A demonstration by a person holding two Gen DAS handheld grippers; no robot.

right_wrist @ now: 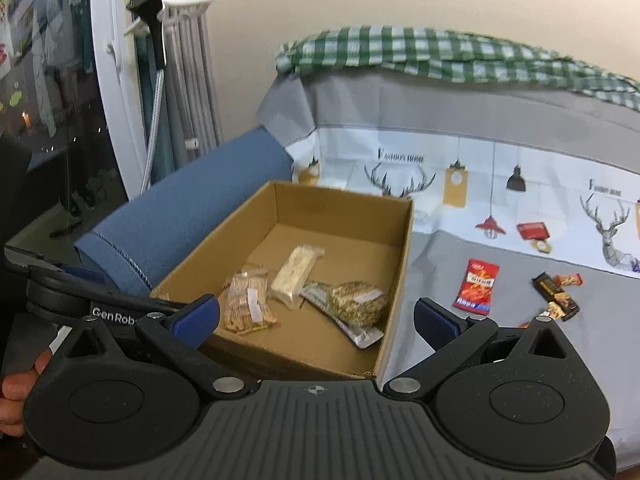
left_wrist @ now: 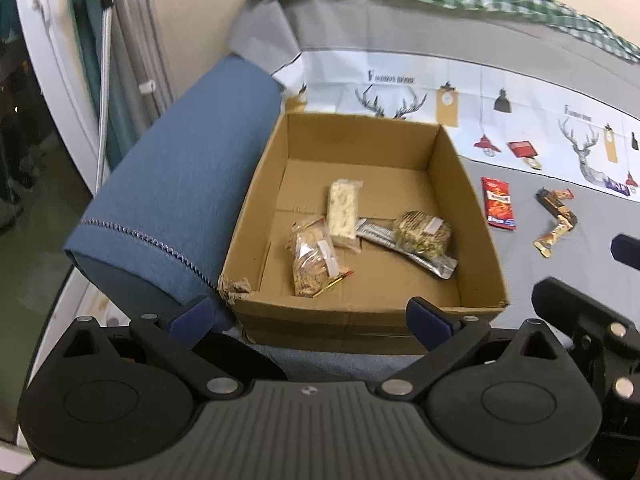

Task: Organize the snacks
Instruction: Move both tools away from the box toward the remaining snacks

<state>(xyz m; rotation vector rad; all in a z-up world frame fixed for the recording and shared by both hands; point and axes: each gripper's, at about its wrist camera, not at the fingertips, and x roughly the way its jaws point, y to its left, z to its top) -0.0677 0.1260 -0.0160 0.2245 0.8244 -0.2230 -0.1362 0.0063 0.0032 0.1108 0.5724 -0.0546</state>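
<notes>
You see a box [left_wrist: 360, 208] of matt brown cardboard, its near left corner torn and rough, standing on smooth grey printed cloth [left_wrist: 520, 80] beside a cushion [left_wrist: 176, 200] of matt blue woven fabric. Inside it, the cracker bag [left_wrist: 312, 262] and the nougat bar [left_wrist: 342, 213] wear clear glossy plastic, and the silver packet [left_wrist: 416, 254] looks like shiny foil. Out on the cloth, your red packet [left_wrist: 497, 209] is glossy too, while both grippers [left_wrist: 310, 314] [right_wrist: 316, 318] show matt black plastic with blue ribbed pads [left_wrist: 430, 318].

The room light is soft and a bit dim. Both pictures look blurry, and the edges bend round the cardboard box [left_wrist: 360, 216].
</notes>
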